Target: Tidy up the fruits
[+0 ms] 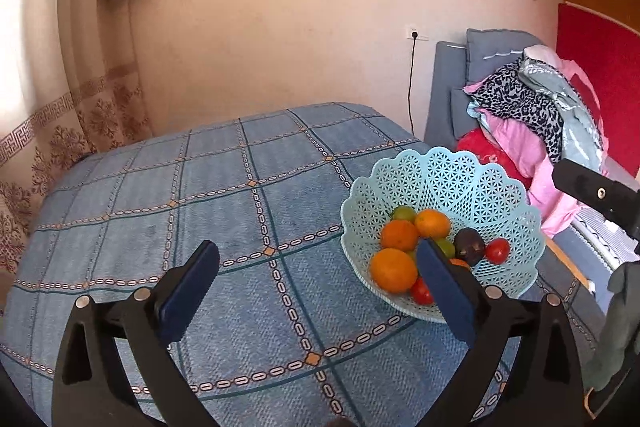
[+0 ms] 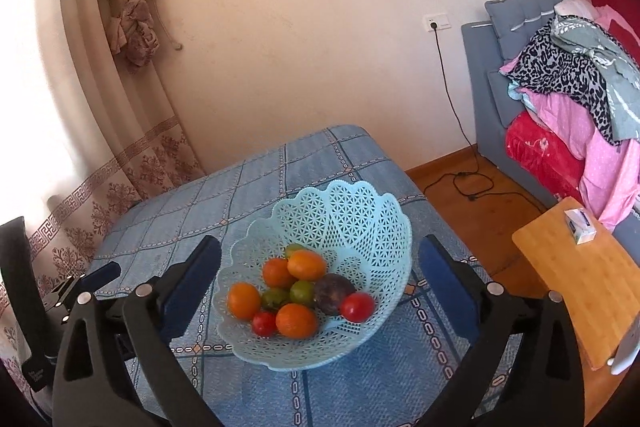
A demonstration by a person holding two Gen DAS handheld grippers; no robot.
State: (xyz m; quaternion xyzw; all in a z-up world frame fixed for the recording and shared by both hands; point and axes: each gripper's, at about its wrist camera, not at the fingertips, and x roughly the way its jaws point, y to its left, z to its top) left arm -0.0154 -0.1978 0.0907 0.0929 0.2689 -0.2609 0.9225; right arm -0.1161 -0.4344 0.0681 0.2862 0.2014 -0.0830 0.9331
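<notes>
A light blue lattice basket (image 2: 352,219) stands on the blue checked tablecloth (image 2: 360,399) and holds several fruits: oranges (image 2: 296,321), green fruits (image 2: 302,291), red tomatoes (image 2: 357,307) and a dark purple fruit (image 2: 333,293). My right gripper (image 2: 320,271) is open and empty, its fingers on either side of the basket, above it. My left gripper (image 1: 318,267) is open and empty over the cloth, left of the basket (image 1: 460,183); its right finger (image 1: 444,287) overlaps the basket's near side and hides some fruit. The oranges (image 1: 394,270) show there too.
A small bamboo table (image 2: 580,283) with a white box (image 2: 580,225) stands to the right. A grey sofa (image 2: 516,23) piled with clothes is behind it. A power cord (image 2: 468,183) lies on the wood floor. Curtains (image 2: 120,163) hang at the left.
</notes>
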